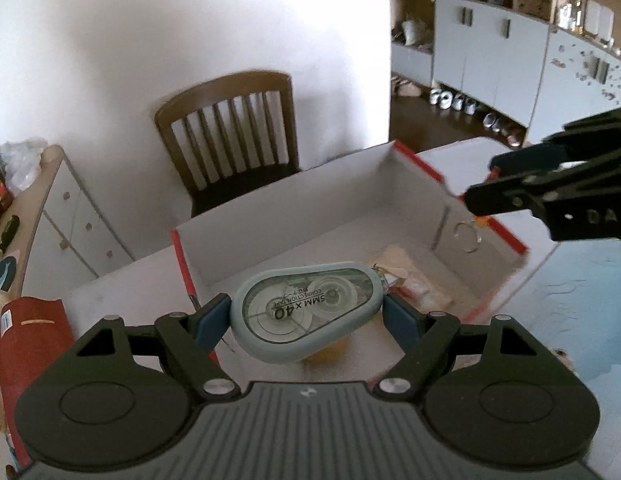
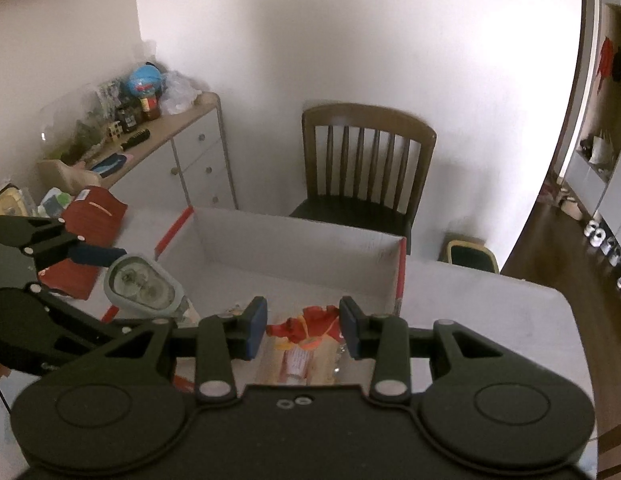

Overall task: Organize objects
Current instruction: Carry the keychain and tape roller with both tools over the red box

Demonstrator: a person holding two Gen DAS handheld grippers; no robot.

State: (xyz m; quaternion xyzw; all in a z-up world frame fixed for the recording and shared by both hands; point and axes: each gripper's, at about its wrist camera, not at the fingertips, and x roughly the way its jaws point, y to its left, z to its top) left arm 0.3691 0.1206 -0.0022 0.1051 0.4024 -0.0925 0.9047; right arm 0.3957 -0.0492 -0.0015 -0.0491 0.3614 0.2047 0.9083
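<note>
Above the near edge of the open box [image 1: 310,216] we are holding a correction tape dispenser [image 1: 308,312] in our left gripper [image 1: 308,316], its jaws spread wide and the blue pads pressing on the two ends of the grey, teardrop-shaped case. The printed clear face of the dispenser is turned toward the left wrist camera. In the right wrist view the same dispenser [image 2: 140,286] is hanging over the box's left wall, clear of the floor of the box.

Our right gripper [image 2: 303,330] is hovering over the near part of the box with its jaws partly apart. From its own camera the pads are standing clear of everything, with the box contents showing through the gap. In the left wrist view this gripper [image 1: 480,188] is reaching in over the box's right wall, and a small metal ring [image 1: 467,236] with an orange bit is dangling just under its tips; we cannot tell whether it is gripped or merely lies behind them.

Inside the box, on its white floor, a packet with a red and orange top [image 2: 310,340] is lying toward the near side.

Beyond the box a wooden chair [image 2: 368,164] is standing against the wall. Left of the box a red paper bag [image 2: 92,216] is lying on the table [image 2: 490,320].
</note>
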